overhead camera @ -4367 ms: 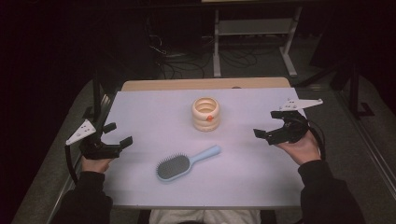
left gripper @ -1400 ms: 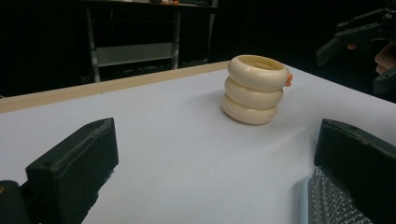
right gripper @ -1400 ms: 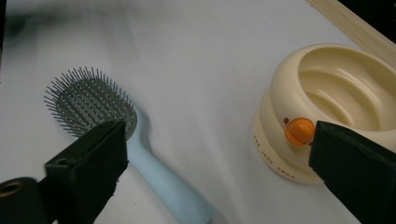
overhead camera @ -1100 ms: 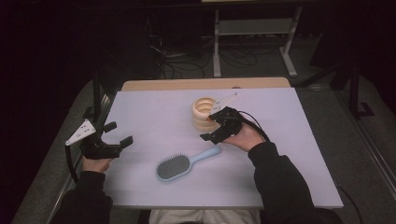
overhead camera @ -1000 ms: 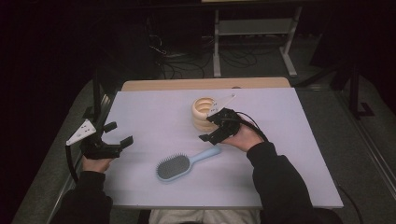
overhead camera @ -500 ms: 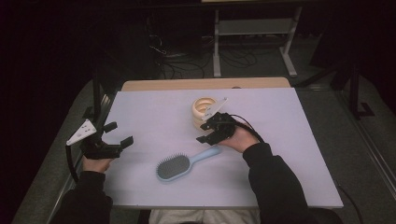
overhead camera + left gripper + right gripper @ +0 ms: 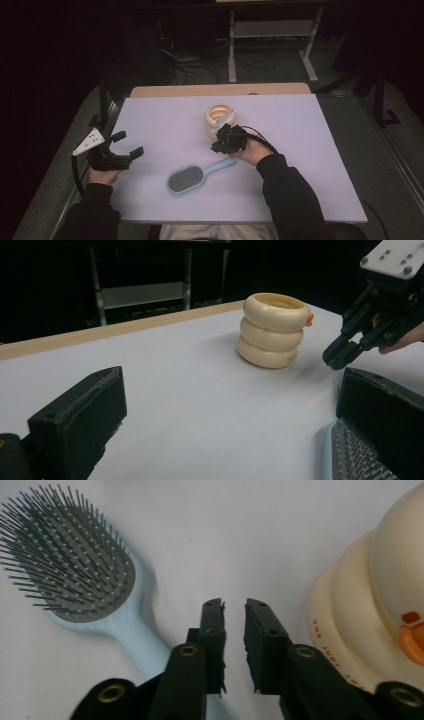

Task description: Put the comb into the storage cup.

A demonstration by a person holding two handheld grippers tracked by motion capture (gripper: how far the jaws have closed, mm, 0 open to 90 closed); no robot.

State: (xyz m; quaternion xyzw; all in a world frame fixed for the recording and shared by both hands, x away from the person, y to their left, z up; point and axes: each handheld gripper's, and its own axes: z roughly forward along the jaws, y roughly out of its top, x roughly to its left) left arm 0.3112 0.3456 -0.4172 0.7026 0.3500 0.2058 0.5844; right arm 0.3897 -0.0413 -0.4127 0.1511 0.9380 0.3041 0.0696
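**Right claw poised over the brush handle, left claw idle**

My right claw (image 7: 220, 145) sits near the middle of the white table (image 7: 320, 150), tilted down toward the surface. Its jaws stand nearly together, with only a narrow slit of table showing between them, and they hold nothing. In the right gripper view the same claw (image 7: 234, 605) points at bare table, with the hairbrush (image 7: 75, 565) lying at about ten o'clock from the tips. The brush lies bristles up, and its pale blue handle runs down toward the left jaw and passes under it; I cannot tell whether the jaw touches it.

From above, the hairbrush (image 7: 192, 176) lies at about seven o'clock from my right claw, its handle end just below the tips. The cream ribbed cup (image 7: 220, 120), shaped like three stacked rings, stands upright at twelve o'clock from that claw, just beside it. In the right gripper view the cup (image 7: 370, 610) fills the three o'clock side, close to the right jaw but apart from it.

My left claw (image 7: 127, 144) rests at the table's left edge, at nine o'clock from the brush and well apart from it. Its jaws are spread wide and empty. Looking along them, I see the cup (image 7: 272, 330) standing ahead and my right claw (image 7: 345, 352) at two o'clock.
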